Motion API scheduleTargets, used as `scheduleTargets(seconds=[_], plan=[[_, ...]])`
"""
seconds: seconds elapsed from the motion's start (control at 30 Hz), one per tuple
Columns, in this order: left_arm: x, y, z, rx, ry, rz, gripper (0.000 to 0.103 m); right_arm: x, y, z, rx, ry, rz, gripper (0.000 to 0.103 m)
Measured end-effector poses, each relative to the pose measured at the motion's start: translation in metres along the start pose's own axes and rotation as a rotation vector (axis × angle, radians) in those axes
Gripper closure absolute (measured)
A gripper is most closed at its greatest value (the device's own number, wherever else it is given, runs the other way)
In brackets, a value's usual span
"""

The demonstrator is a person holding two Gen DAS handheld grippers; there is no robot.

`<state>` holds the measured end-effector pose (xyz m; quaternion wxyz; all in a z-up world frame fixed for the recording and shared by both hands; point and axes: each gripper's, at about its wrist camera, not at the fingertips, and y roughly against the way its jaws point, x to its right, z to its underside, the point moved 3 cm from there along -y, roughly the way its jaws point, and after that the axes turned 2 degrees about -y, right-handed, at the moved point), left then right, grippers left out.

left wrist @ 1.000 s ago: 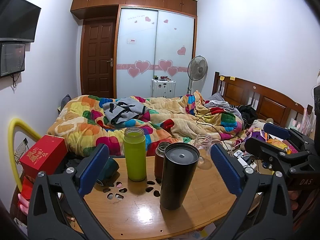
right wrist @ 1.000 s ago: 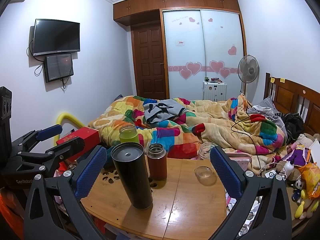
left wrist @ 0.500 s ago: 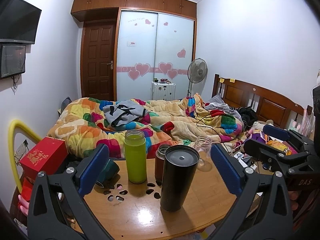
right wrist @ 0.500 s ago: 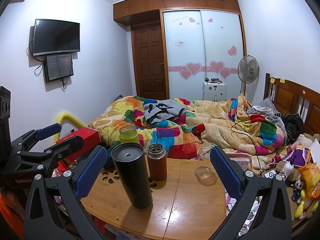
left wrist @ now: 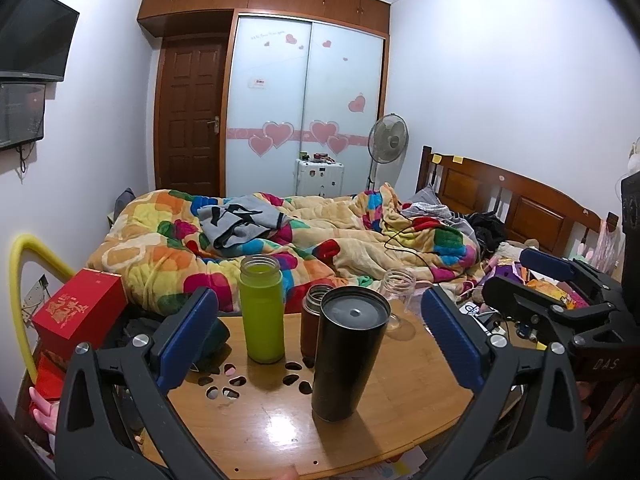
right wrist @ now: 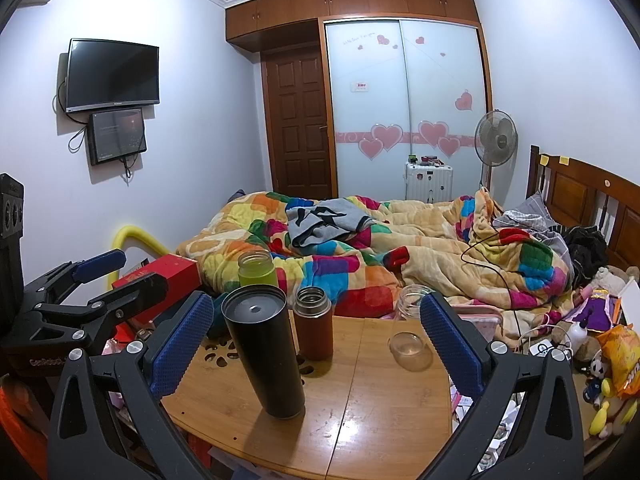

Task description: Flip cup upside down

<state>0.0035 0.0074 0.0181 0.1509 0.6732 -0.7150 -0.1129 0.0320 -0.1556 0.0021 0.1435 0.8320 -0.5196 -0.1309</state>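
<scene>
**Two spread grippers, cups standing on the table**

We hold both grippers short of the wooden table, each with its fingers spread wide and nothing between them. The left gripper frames the black cup, which stands upright near the middle of the table, its dark lid on top. The right gripper looks at the same black cup from further right, so there it sits left of centre.

From the left view the brown flask is half hidden behind the black cup; the right view shows the brown flask in full, just beside it. The green bottle stands clear in the left view, far left on the table, while in the right view only its top rises behind the black cup. The clear glass jar at the far edge and a round glass lid lying flat near it are plainer from the right. Behind the table lies a bed with a bright quilt.
</scene>
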Motion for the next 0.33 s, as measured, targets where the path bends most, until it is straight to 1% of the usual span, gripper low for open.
scheduleTargets(seconds=[0.33], plan=[[0.0003,0.0025,0.0012,0.000,0.000,0.005,0.000,-0.0003,0.0010,-0.0001,-0.001,-0.002,0.001,0.000]])
